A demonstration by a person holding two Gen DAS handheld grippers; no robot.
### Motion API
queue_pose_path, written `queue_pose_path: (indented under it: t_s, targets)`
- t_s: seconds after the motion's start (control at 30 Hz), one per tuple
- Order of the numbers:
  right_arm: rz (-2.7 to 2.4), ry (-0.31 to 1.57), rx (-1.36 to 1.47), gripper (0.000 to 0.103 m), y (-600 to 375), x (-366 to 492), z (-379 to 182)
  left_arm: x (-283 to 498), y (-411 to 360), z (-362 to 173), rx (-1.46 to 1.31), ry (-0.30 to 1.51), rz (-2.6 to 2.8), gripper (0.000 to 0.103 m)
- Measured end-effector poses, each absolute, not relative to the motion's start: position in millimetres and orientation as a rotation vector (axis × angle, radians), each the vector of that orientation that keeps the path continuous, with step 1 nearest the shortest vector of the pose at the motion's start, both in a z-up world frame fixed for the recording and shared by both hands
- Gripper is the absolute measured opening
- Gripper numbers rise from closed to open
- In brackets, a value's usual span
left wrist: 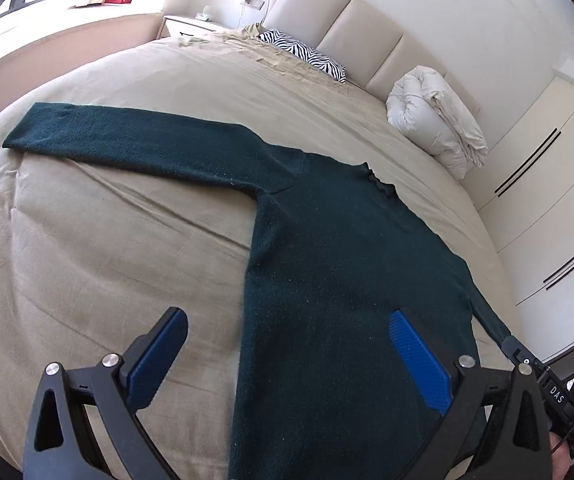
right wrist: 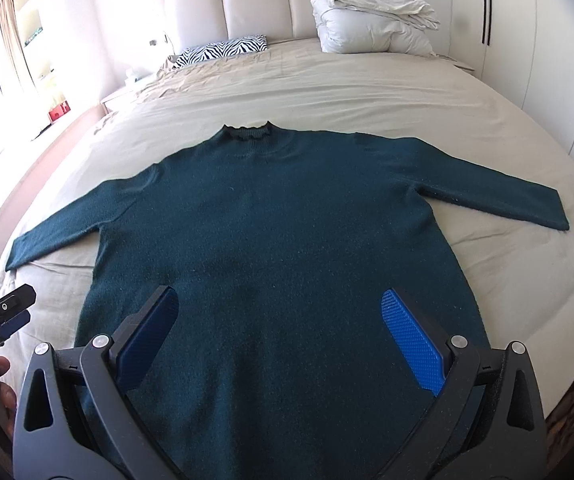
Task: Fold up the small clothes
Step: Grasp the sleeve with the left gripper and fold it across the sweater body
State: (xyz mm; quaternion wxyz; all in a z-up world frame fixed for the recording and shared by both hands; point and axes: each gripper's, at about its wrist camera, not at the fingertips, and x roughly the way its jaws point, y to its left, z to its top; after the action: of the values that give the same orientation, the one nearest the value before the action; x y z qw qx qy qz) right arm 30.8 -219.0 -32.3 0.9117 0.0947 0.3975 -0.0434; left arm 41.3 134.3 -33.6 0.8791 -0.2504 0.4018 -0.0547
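A dark green knit sweater (right wrist: 279,224) lies flat on the beige bed (right wrist: 367,92), collar toward the headboard and both sleeves spread out sideways. It also shows in the left wrist view (left wrist: 327,264), with its left sleeve (left wrist: 119,136) stretched far left. My left gripper (left wrist: 287,340) is open above the sweater's lower left edge, empty. My right gripper (right wrist: 279,316) is open above the sweater's lower middle, empty. The left gripper also shows at the left edge of the right wrist view (right wrist: 3,316); the right gripper shows at the right edge of the left wrist view (left wrist: 547,380).
A folded white duvet (right wrist: 371,16) and a zebra-print pillow (right wrist: 223,50) lie near the padded headboard (right wrist: 255,4). White wardrobes (left wrist: 547,184) stand to the right of the bed. A nightstand (left wrist: 187,24) and a window are on the left.
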Motion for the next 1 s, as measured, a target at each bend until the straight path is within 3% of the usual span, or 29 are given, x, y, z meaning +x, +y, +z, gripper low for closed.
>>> queue_pose_path:
  t_s: [0.17,0.43,0.57,0.6,0.7,0.87,0.93,0.97,1.0]
  targets:
    - [-0.062,0.767,0.212,0.103,-210.5,51.3,-16.6,57.4,208.7,-55.1,-0.768,0.869,-0.055,0.103]
    - [-0.012,0.727,0.21,0.103,-188.2,83.0,-4.3,72.1,336.6,-84.3,-1.156,0.603,0.079,0.102]
    - [0.024,0.755,0.225,0.103,-178.4,99.9,-6.5,83.0,375.9,-104.3,-1.269,0.533,0.161,0.086]
    - [0.036,0.763,0.237,0.1,-176.6,104.3,-7.5,86.4,384.4,-110.8,-1.3,0.527,0.184,0.081]
    - [0.069,0.81,0.256,0.079,-171.5,118.6,-14.7,99.5,400.8,-128.0,-1.357,0.534,0.241,0.077]
    - [0.075,0.826,0.298,0.078,-171.1,130.3,-25.5,107.4,406.9,-141.1,-1.415,0.49,0.332,0.079]
    - [0.085,0.821,0.307,0.072,-173.1,132.3,-29.3,117.1,411.0,-140.1,-1.399,0.475,0.354,0.078]
    - [0.091,0.821,0.307,0.069,-173.6,133.5,-30.1,123.2,411.4,-138.7,-1.379,0.477,0.361,0.075]
    - [0.095,0.82,0.306,0.066,-174.4,135.0,-30.9,130.2,412.8,-137.6,-1.363,0.479,0.361,0.062]
